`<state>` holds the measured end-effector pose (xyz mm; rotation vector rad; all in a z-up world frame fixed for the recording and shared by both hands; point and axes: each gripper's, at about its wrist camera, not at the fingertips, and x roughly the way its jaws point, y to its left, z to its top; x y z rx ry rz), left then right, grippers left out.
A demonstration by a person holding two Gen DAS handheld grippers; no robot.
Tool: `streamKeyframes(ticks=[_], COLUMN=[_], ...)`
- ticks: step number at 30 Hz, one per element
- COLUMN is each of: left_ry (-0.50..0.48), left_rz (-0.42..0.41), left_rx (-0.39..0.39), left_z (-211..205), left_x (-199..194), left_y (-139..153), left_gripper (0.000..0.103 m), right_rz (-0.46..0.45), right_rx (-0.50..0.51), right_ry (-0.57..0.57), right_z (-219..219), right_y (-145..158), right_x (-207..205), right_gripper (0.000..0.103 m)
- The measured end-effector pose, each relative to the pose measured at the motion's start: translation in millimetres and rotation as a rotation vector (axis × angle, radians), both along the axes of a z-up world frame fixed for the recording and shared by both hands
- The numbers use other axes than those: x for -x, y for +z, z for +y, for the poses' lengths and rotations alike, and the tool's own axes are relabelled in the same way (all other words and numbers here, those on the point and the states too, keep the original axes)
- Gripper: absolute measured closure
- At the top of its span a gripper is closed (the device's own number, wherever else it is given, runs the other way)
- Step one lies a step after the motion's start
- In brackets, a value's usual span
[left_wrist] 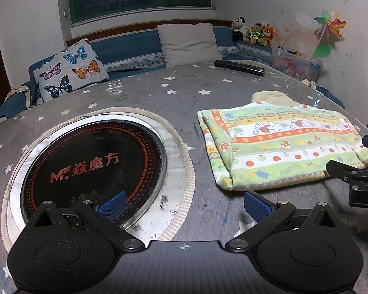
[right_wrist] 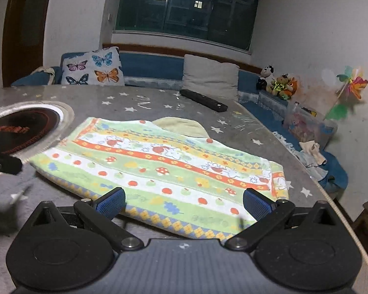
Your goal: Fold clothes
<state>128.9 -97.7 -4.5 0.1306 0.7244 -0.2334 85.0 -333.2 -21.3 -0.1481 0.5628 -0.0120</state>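
Observation:
A striped children's garment [left_wrist: 282, 144] with fruit and mushroom prints lies folded flat on the grey star-print table [left_wrist: 174, 98]. A pale yellow cloth [left_wrist: 272, 98] pokes out behind it. My left gripper [left_wrist: 184, 205] is open and empty, just left of the garment's near corner. My right gripper [right_wrist: 184, 202] is open and empty, over the garment's [right_wrist: 159, 164] near edge. The right gripper also shows at the right edge of the left wrist view [left_wrist: 360, 174].
A round black induction cooktop [left_wrist: 93, 166] is set into the table on the left. A black remote [left_wrist: 239, 67] lies at the far side. Beyond are a bench with cushions [left_wrist: 71, 71], plush toys [left_wrist: 255, 33] and a clear plastic bin [left_wrist: 296, 66].

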Motion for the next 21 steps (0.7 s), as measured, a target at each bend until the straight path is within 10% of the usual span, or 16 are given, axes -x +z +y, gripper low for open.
streamKeyframes(ticks=[21], left_ry=[-0.032], left_rz=[-0.042], left_rx=[-0.02], left_z=[-4], left_x=[41], left_y=[1], left_gripper=[0.0], right_rz=[0.071], right_rx=[-0.122], right_ry=[-0.047], right_z=[19], right_y=[-1], right_x=[27], right_gripper=[0.0])
